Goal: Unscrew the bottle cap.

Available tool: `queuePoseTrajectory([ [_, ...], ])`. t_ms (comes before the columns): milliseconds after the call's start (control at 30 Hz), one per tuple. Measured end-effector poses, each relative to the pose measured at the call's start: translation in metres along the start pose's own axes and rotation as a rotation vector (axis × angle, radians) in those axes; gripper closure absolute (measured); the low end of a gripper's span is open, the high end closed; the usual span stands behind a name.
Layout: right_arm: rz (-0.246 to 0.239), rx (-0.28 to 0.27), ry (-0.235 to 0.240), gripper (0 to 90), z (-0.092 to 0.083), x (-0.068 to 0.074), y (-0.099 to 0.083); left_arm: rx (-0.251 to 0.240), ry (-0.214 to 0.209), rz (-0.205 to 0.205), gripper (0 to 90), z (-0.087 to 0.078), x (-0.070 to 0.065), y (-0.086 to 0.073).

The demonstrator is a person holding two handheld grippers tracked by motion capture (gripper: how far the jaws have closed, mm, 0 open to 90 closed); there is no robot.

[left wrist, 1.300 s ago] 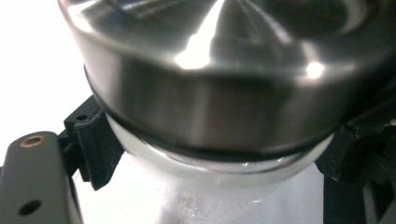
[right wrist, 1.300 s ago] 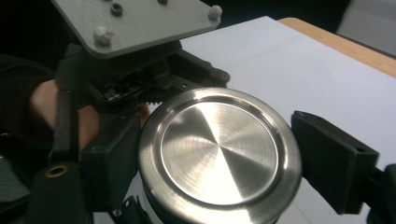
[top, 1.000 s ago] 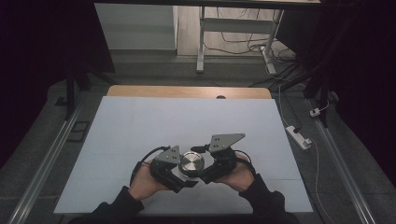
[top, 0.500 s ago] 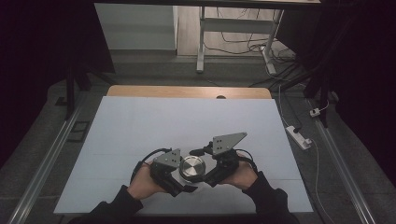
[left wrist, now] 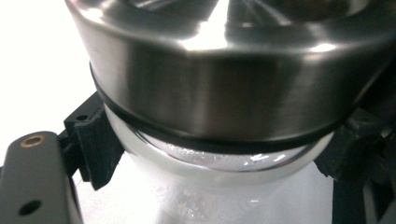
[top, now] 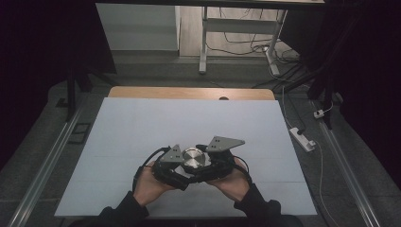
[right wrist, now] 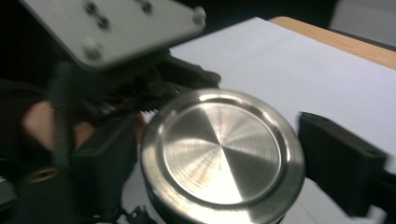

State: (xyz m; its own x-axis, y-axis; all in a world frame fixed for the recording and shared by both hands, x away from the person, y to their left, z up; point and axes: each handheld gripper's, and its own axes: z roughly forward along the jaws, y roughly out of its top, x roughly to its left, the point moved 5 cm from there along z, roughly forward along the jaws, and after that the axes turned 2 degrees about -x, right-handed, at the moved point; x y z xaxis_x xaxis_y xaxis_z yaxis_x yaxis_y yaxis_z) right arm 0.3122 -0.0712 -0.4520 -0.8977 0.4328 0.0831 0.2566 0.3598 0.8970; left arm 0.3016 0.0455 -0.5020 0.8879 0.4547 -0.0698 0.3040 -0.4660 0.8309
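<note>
Both grippers meet over a metal-lidded glass jar (top: 196, 160) at about six o'clock on the white table (top: 142, 127), near the person's edge. Going left to right in the high view, we see the left hand (top: 150, 185) first, its left gripper (top: 176, 163) at nine o'clock of the jar, jaws fully closed on the clear glass body. In the left gripper view the black pads (left wrist: 95, 149) press against the glass just under the lid's dark sealing ring (the brushed steel lid (left wrist: 224, 70) looms above them).

At the centre the round lid faces up, shining.

On the jar's three o'clock side we find the right gripper (top: 212, 161), held by the right hand (top: 234, 182), its grey three-cornered plate (top: 224, 143) tilted above it. Its jaws have just been closing, with the lid between them. In the right gripper view one black jaw sits at three o'clock of the lid (right wrist: 222, 158), a sliver of table showing between; whether the pads press on it we cannot tell.
</note>
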Motion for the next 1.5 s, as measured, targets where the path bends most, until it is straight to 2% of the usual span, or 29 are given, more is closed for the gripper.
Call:
queuePoseTrajectory([
  [33,-0.005,-0.013,-0.005,18.2,0.000,0.000,0.000,0.000,-0.002,0.002,15.9,0.000,0.000,0.000],
  [100,-0.010,-0.010,0.021,19.7,-0.002,0.000,0.001,0.004,-0.017,0.016,15.9,-0.001,0.000,0.000],
  [133,-0.030,-0.002,0.040,19.8,-0.002,0.000,0.001,-0.002,-0.040,0.017,15.9,-0.002,0.000,0.000],
  [167,-0.030,-0.002,0.040,19.8,-0.002,0.000,0.001,-0.004,-0.063,0.026,15.9,-0.003,0.000,-0.001],
  [200,-0.044,0.004,0.068,19.8,-0.004,0.000,0.001,-0.008,-0.086,0.036,15.8,-0.004,-0.001,-0.001],
  [233,-0.070,0.008,0.140,19.8,-0.006,0.000,0.001,-0.005,-0.138,0.062,15.8,-0.004,-0.004,-0.001],
  [267,-0.092,0.018,0.190,19.8,-0.007,-0.001,0.001,-0.005,-0.138,0.062,15.8,-0.004,-0.004,-0.001],
  [300,-0.092,0.018,0.190,19.8,-0.007,-0.001,0.001,-0.009,-0.164,0.076,15.9,-0.005,-0.006,-0.001],
  [333,-0.101,0.016,0.274,19.8,-0.011,-0.002,0.001,-0.013,-0.189,0.084,15.8,-0.006,-0.007,0.000],
  [367,-0.107,0.015,0.322,19.8,-0.013,-0.003,0.001,-0.019,-0.240,0.106,15.8,-0.006,-0.011,0.000],
  [400,-0.107,0.015,0.322,19.8,-0.013,-0.003,0.001,-0.019,-0.240,0.106,15.8,-0.006,-0.011,0.000],
  [467,-0.111,0.011,0.410,19.7,-0.016,-0.004,0.000,-0.008,-0.259,0.129,15.8,-0.006,-0.014,0.000],
  [500,-0.103,0.019,0.432,19.5,-0.018,-0.005,-0.001,-0.006,-0.259,0.123,15.8,-0.004,-0.015,0.001],
  [533,-0.097,0.038,0.422,17.2,-0.018,-0.006,-0.001,-0.008,-0.239,0.111,15.8,-0.003,-0.014,0.000],
  [567,-0.093,0.032,0.381,12.4,-0.018,-0.007,-0.001,-0.008,-0.239,0.111,15.8,-0.003,-0.014,0.000],
  [600,-0.093,0.032,0.381,12.4,-0.018,-0.007,-0.001,-0.006,-0.225,0.103,15.8,-0.003,-0.013,0.000],
  [633,-0.077,0.020,0.349,8.5,-0.017,-0.007,0.001,-0.006,-0.205,0.093,15.9,-0.003,-0.011,0.000],
  [700,-0.047,0.012,0.306,7.7,-0.017,-0.006,0.004,-0.014,-0.177,0.064,15.8,-0.004,-0.007,0.000],
  [733,-0.046,0.011,0.269,7.5,-0.016,-0.006,0.006,-0.019,-0.167,0.055,15.9,-0.005,-0.005,0.000],
  [767,-0.046,0.009,0.250,7.6,-0.015,-0.005,0.006,-0.024,-0.152,0.046,15.9,-0.005,-0.004,0.001],
  [833,-0.045,-0.002,0.172,10.5,-0.010,-0.002,0.005,-0.026,-0.130,0.030,15.8,-0.007,-0.003,0.002],
  [867,-0.053,-0.009,0.149,13.0,-0.009,-0.001,0.005,-0.027,-0.120,0.024,15.8,-0.007,-0.002,0.002],
  [900,-0.053,-0.009,0.149,13.0,-0.009,-0.001,0.005,-0.027,-0.112,0.018,15.8,-0.008,-0.002,0.002],
  [967,-0.077,-0.013,0.117,17.7,-0.006,0.002,0.003,-0.027,-0.104,0.014,15.8,-0.008,-0.002,0.003],
  [1033,-0.103,-0.019,0.092,18.0,-0.005,0.004,0.003,-0.027,-0.103,0.016,15.9,-0.008,-0.002,0.003],
  [1100,-0.103,-0.016,0.099,18.1,-0.005,0.004,0.003,-0.025,-0.114,0.027,15.9,-0.008,-0.002,0.002],
  [1267,-0.082,-0.017,0.221,18.4,-0.010,0.001,0.003,-0.025,-0.172,0.063,15.9,-0.010,-0.005,0.002],
  [1500,-0.114,-0.019,0.276,18.4,-0.013,0.003,0.004,-0.038,-0.240,0.092,15.8,-0.012,-0.007,0.002],
])
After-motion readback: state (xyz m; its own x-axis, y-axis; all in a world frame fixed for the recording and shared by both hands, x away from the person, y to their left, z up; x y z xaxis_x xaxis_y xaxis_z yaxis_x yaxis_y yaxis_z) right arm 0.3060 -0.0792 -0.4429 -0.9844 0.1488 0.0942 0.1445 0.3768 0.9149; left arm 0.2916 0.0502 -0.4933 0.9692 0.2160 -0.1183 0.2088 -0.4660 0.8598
